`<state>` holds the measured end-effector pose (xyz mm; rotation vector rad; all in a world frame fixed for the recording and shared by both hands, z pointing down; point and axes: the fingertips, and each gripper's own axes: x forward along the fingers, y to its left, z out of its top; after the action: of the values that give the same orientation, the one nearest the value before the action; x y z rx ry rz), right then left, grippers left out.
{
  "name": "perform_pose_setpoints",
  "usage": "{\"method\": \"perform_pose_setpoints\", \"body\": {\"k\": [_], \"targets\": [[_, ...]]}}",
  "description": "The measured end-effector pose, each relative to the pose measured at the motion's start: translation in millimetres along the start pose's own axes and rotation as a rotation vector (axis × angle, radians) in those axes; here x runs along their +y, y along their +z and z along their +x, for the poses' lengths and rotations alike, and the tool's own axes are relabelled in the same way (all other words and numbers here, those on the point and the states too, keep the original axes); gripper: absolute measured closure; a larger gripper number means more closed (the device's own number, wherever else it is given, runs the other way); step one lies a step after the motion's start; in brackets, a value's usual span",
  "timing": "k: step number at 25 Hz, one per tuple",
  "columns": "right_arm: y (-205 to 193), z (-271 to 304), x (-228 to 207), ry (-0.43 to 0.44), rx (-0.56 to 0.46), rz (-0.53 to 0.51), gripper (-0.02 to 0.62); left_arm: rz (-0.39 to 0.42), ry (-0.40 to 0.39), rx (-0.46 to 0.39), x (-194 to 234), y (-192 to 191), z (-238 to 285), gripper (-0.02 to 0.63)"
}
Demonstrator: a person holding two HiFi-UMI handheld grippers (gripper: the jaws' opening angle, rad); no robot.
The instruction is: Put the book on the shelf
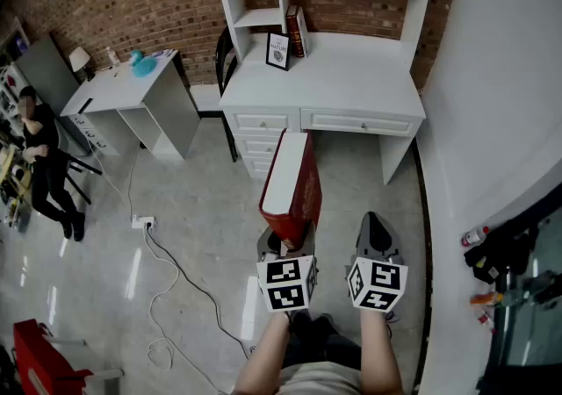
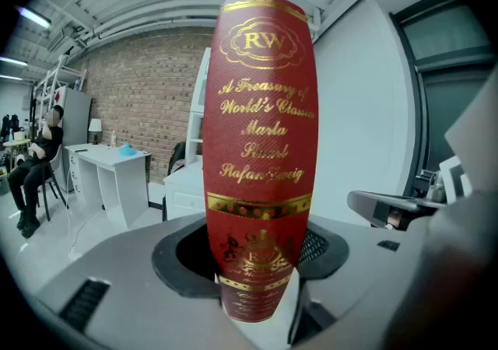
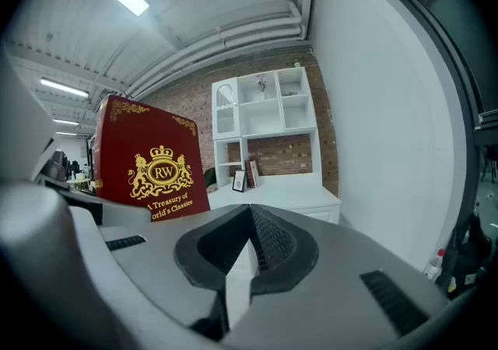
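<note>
One thick red woven-textured book [image 2: 261, 131] in left gripper [image 2: 259, 267] jaws

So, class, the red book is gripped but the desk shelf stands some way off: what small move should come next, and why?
Probably carry it forward toward the white desk. The left hand-held gripper is clamped on the lower end of the red book, which stands upright, while bare floor separates it from the desk; the right hand-held gripper is shut and empty.
</note>
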<state>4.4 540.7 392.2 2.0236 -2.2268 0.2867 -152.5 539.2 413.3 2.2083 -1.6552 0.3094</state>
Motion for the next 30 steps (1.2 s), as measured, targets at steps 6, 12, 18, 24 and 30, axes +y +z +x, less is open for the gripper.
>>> {"method": "perform_pose_setpoints", "body": {"k": [6,12,18,24,30], "targets": [[-5,-2,1,0.002,0.008,0.003,0.579,-0.004,-0.002,-0.001,-1,-3,-3,0.362],[-6,-4,2,-0.003,0.01,0.006,0.58,-0.005,-0.008,0.007,0,-5,-3,0.362],[-6,-6,-4,-0.005,0.006,0.019,0.578,-0.005,-0.014,0.006,-5,-4,-2,0.362],[-9,-4,-17,0.005,0.012,0.02,0.578,-0.009,0.0,-0.006,-14,-2,4,0.362],[-13,-3,-31,0.034,0.021,0.015,0.578,-0.022,0.018,-0.004,-24,-4,7,0.362]]}}
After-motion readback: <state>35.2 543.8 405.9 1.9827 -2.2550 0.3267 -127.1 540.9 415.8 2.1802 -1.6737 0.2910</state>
